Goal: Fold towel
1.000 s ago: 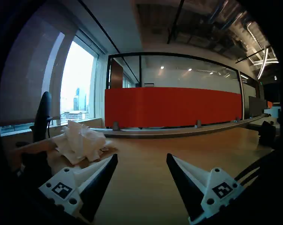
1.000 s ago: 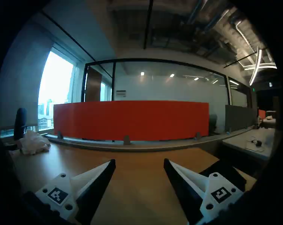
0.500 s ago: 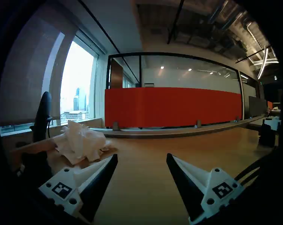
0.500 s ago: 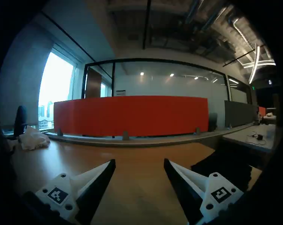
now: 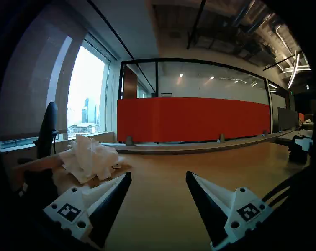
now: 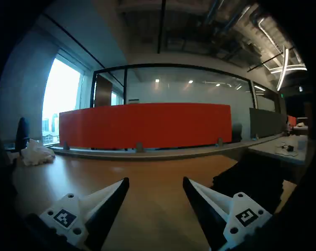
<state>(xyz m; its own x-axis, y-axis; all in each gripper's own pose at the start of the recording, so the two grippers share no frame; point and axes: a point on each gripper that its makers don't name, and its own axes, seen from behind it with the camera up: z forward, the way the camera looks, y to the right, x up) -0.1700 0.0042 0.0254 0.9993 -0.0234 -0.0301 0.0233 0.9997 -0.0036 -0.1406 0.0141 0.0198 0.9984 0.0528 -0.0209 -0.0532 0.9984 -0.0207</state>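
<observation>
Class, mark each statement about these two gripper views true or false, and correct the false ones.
1. The white towel lies crumpled on the wooden table. True.
2. The left gripper is shut on the towel. False: the left gripper is open, with nothing between its fingers.
3. The right gripper is open. True.
4. The partition behind the table is blue. False: the partition is red.
5. A dark chair stands near the window. True.

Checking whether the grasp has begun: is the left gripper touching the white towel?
Cannot tell. In the left gripper view the towel dips behind a finger of the open left gripper; no gap shows.
</observation>
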